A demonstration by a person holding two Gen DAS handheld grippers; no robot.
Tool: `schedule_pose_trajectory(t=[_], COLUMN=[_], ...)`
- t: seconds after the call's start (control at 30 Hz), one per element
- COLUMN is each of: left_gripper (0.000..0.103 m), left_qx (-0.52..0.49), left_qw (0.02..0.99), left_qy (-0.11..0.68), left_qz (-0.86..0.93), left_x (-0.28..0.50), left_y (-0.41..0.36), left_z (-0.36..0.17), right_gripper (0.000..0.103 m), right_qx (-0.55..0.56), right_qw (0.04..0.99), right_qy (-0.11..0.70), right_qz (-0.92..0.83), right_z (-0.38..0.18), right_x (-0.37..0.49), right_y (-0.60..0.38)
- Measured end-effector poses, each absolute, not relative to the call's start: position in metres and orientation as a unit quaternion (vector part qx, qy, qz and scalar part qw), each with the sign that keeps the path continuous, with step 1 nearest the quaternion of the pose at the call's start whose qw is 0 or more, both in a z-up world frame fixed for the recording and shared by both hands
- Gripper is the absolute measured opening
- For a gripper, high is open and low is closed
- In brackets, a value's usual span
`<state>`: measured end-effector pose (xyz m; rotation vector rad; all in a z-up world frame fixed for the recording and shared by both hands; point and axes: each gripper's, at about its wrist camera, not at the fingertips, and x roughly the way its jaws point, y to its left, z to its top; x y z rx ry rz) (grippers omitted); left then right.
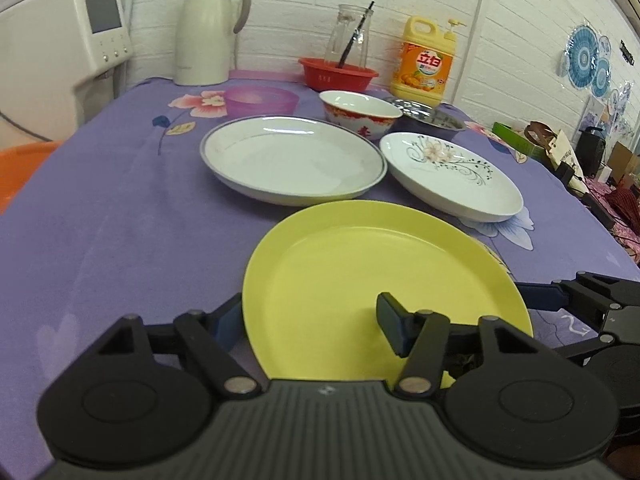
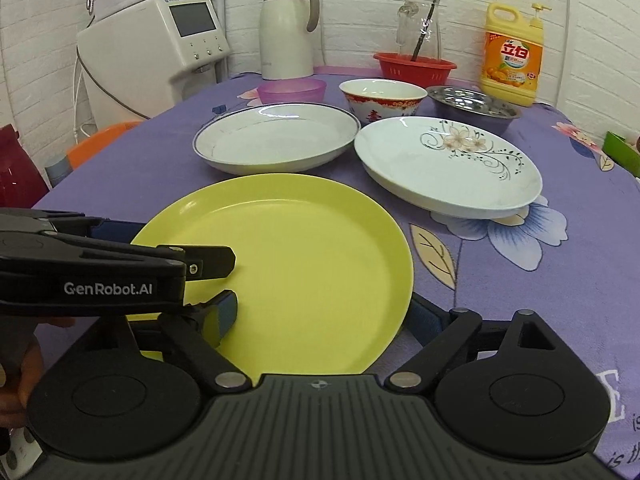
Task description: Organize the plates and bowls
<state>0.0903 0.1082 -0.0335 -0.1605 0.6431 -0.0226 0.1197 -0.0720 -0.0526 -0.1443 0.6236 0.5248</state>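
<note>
Near edge of the counter, closest of all the dishes: yellow plate, flat on the purple cloth, open face up. Round, so no long axis and no heading worth naming; shallow rim all the way round.

Left claw: partly open, astride the plate's left rim, one finger outside the edge and one over the yellow face, nothing pinched. Right claw: wide open, astride the near right rim in the same way, gripping nothing.

Possible trouble from here:
- Clash of claws. Inner fingers of both very close together over the plate's near left part, as seen from the right wrist.
- Slip on closing. Smooth, low rim and little for the pads to bite on.
- Shove instead of lift. Just beyond on the far side, blue-rimmed white plate and flower-patterned plate; behind those, red-and-white bowl. Risk of a knock or chip from a plate pushed forward.
</note>
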Motion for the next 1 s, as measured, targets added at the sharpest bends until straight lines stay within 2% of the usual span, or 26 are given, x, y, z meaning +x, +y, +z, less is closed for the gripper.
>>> schedule_pose_trajectory(t=[0.2,0.43,0.5,0.57,0.67,0.77,0.87,1.0], left_gripper=[0.058,0.058,0.06,0.067,0.068,0.07,0.07,0.071], left_qx=[-0.07,-0.087,-0.086,-0.099,-0.085,-0.121,-0.117,-0.119], left_qw=[0.946,0.942,0.942,0.941,0.941,0.945,0.952,0.955], left_qy=[0.313,0.315,0.317,0.317,0.321,0.302,0.275,0.261], left_qz=[0.048,0.073,0.071,0.064,0.059,0.048,0.068,0.079], left_x=[0.062,0.067,0.067,0.065,0.065,0.065,0.074,0.096], left_y=[0.148,0.172,0.169,0.17,0.168,0.186,0.199,0.212], left_z=[-0.025,-0.029,-0.033,-0.038,-0.037,-0.024,-0.005,0.01], right_gripper=[0.103,0.103,0.103,0.103,0.103,0.103,0.103,0.103], right_qx=[-0.075,-0.108,-0.108,-0.103,-0.102,-0.061,-0.009,-0.006], right_qw=[0.901,0.891,0.889,0.884,0.877,0.869,0.885,0.905], right_qy=[0.298,0.291,0.301,0.313,0.318,0.327,0.297,0.252], right_qz=[0.307,0.331,0.328,0.332,0.345,0.366,0.358,0.343], right_z=[-0.046,-0.043,-0.044,-0.048,-0.049,-0.041,-0.017,0.017], right_x=[0.11,0.113,0.116,0.116,0.111,0.119,0.138,0.184], right_y=[-0.029,0.014,0.013,0.009,0.007,-0.006,-0.029,-0.043])
